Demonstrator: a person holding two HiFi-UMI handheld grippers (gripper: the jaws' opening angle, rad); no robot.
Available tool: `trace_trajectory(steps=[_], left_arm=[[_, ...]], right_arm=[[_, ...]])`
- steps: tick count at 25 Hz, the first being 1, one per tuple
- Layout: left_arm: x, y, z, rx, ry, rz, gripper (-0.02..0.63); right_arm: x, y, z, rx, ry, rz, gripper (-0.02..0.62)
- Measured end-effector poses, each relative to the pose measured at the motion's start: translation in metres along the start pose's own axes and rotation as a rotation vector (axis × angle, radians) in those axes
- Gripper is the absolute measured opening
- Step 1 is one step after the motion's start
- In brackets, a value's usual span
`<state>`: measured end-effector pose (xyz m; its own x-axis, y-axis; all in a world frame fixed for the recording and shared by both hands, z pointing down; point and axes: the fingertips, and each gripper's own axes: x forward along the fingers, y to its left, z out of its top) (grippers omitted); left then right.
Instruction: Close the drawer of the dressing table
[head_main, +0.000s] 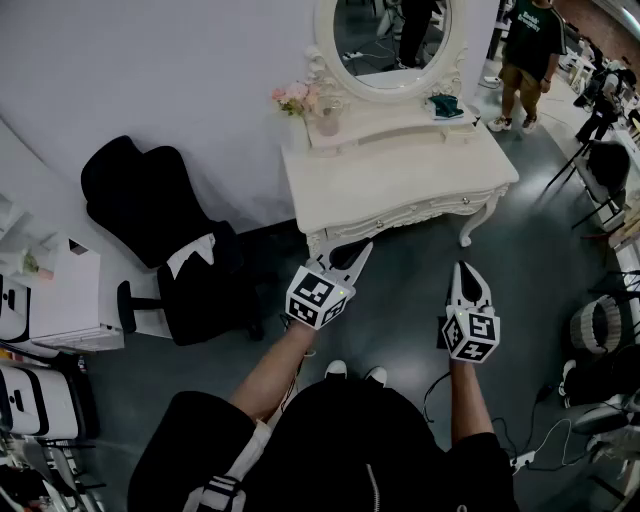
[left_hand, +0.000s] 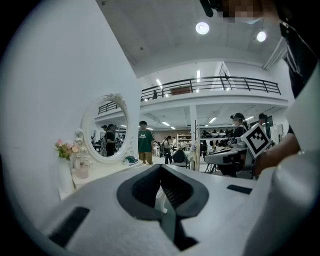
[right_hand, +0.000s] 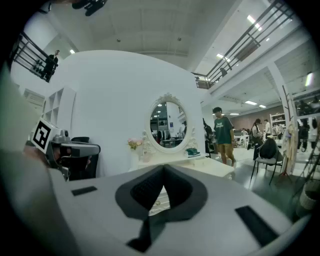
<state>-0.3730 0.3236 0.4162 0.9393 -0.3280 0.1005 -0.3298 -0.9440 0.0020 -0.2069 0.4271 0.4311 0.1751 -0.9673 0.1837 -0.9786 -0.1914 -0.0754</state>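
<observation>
Against wall (head_main: 150, 70): cream ornate dressing table (head_main: 400, 165), drawer front (head_main: 430, 207) flush.

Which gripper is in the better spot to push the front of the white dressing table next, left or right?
Probably left. The left gripper, jaws shut, has its tip right by the white dressing table's carved front, near a knob. The right gripper, also shut, sits further back from it.

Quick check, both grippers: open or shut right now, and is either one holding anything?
Left gripper: jaws closed, nothing between them.
Right gripper: jaws closed, nothing between them.
</observation>
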Motion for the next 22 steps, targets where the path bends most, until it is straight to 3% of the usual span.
trace_trajectory(steps=[3,9,22], left_arm=[[0.005,-0.001,0.000,0.001,-0.003,0.002,0.000],[0.019,-0.012,-0.005,-0.006,0.004,0.004,0.000],[0.055,-0.046,-0.013,0.017,0.021,0.008,0.000]], right_arm=[[0.001,-0.007,0.001,0.014,-0.017,-0.018,0.003],[0.001,-0.011,-0.010,0.027,0.003,0.050,0.002],[-0.003,-0.046,-0.024,-0.002,0.026,0.099,0.003]])
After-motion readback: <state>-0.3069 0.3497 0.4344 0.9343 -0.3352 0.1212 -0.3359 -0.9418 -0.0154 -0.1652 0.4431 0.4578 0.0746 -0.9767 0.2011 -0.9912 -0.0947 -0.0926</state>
